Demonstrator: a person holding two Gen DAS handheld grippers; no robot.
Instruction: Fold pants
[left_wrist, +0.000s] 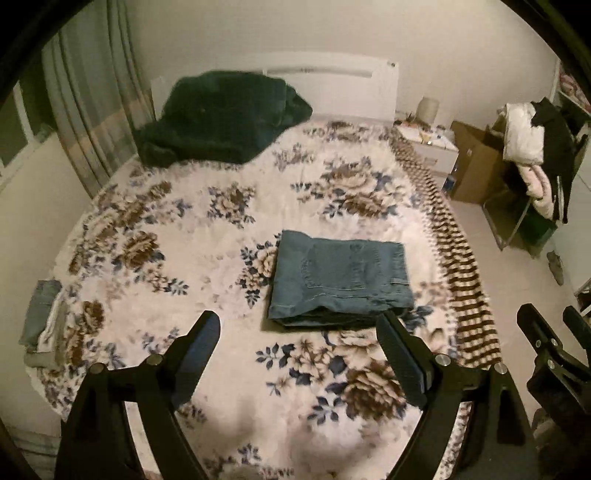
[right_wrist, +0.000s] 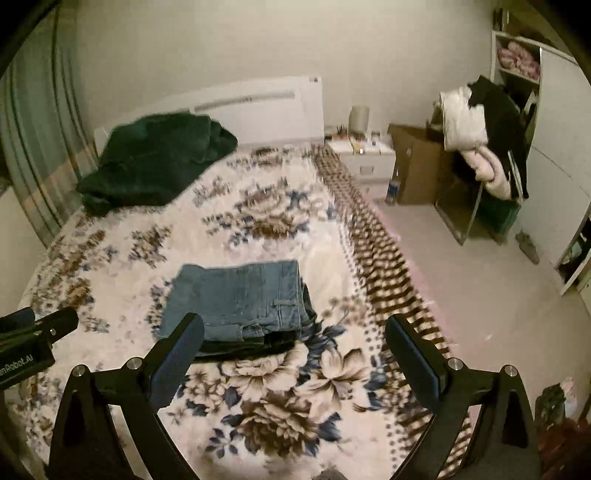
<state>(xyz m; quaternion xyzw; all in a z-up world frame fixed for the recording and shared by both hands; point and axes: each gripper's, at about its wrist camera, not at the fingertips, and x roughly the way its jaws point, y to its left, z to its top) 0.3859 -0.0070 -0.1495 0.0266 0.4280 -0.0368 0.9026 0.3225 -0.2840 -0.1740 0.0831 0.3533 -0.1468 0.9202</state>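
The folded pants (left_wrist: 340, 280) lie on the bed (left_wrist: 221, 258), ahead of and below my left gripper (left_wrist: 299, 332) and right gripper (right_wrist: 295, 332), both spread wide, holding nothing, about equally near.

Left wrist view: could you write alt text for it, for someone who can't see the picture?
Folded blue jeans lie in a neat rectangle on a bed's floral blanket, seen from above between the open, empty fingers of the left gripper. A dark green blanket is heaped near the white headboard; the right gripper shows at the right edge.
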